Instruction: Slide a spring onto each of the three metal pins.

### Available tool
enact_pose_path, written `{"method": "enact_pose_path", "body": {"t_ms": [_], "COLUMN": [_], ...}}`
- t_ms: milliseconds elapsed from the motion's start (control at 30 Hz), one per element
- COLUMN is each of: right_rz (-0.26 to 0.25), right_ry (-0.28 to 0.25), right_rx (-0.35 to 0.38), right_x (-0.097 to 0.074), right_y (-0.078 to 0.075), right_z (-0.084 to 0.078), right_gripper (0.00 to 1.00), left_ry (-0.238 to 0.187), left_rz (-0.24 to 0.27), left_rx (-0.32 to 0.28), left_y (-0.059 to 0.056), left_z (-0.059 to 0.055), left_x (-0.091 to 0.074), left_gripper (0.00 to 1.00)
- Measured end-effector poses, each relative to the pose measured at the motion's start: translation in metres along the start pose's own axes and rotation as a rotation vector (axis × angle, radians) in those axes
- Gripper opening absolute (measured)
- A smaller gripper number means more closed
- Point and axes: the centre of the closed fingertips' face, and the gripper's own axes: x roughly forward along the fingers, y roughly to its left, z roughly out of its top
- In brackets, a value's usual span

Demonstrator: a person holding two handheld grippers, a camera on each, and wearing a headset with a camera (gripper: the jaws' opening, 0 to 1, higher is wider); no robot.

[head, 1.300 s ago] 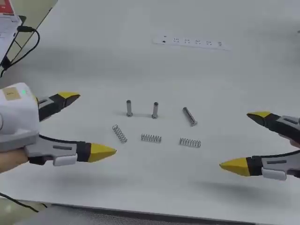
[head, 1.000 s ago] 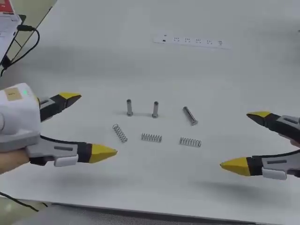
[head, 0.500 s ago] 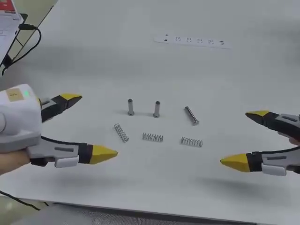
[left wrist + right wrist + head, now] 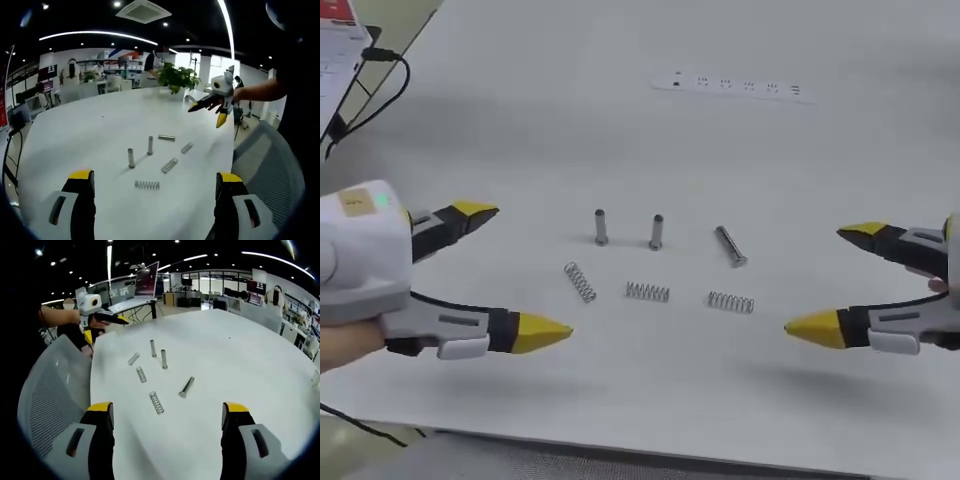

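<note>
Work looks not yet begun: no spring sits on a pin. Toward the front edge of the white tabletop (image 4: 520, 120), the left pin (image 4: 600, 227) and middle pin (image 4: 656, 231) stand up, and the right pin (image 4: 728, 246) lies flat. Just in front of them lie the left spring (image 4: 579, 282), middle spring (image 4: 647, 292) and right spring (image 4: 731, 302), one by each pin, so pairing is easy. I hold my left gripper (image 4: 510, 268) and right gripper (image 4: 833, 280) wide open and empty, one on each side, ready to reach in. I think the flat pin may need standing up first.
</note>
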Motion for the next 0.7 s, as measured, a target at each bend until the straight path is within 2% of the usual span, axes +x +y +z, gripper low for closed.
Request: {"method": "enact_pose_path", "body": {"t_ms": [300, 700], "right_rz": [0.003, 0.004], "right_ry": [0.001, 0.02], "right_rx": [-0.002, 0.018], "right_x": [0.01, 0.022], "right_y": [-0.008, -0.017], "right_z": [0.014, 0.021], "right_gripper": [0.85, 0.79], "left_ry": [-0.001, 0.002], "left_rz": [0.004, 0.003], "left_rx": [-0.005, -0.012], "left_y": [0.002, 0.003], "left_z": [0.0, -0.003], "left_x": [-0.001, -0.002], "left_gripper": [0.99, 0.99]}}
